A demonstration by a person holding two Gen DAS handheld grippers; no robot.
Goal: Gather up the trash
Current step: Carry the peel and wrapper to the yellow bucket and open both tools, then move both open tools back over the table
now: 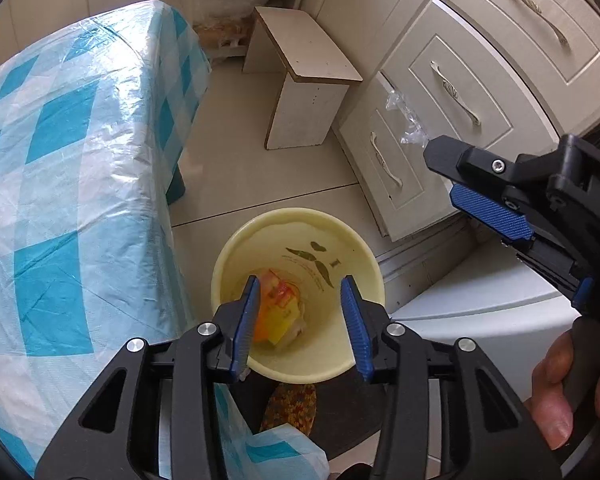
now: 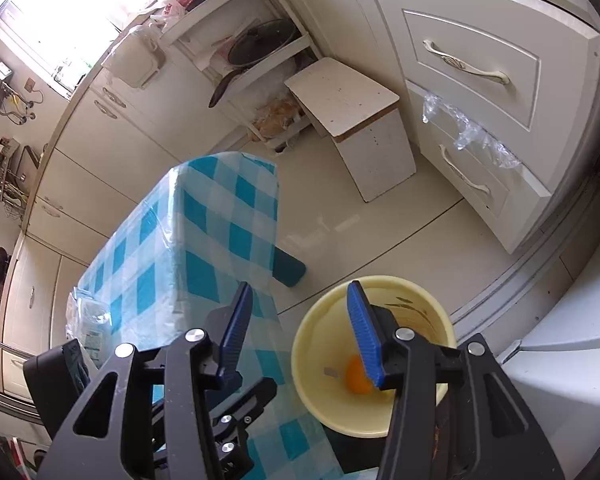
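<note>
We held both the left gripper (image 1: 300, 320) and right gripper (image 2: 300, 332) released above the yellow bin (image 1: 364, 248) (wrappers (image 1: 280, 308) lay inside)

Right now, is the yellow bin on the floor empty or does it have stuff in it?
Not empty. The yellow bin stands upright and holds orange and yellow trash at its bottom, well below the rim.

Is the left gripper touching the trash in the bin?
Apart. The left wrist view shows the left gripper open above the bin, with the trash lying deep at its bottom.
</note>
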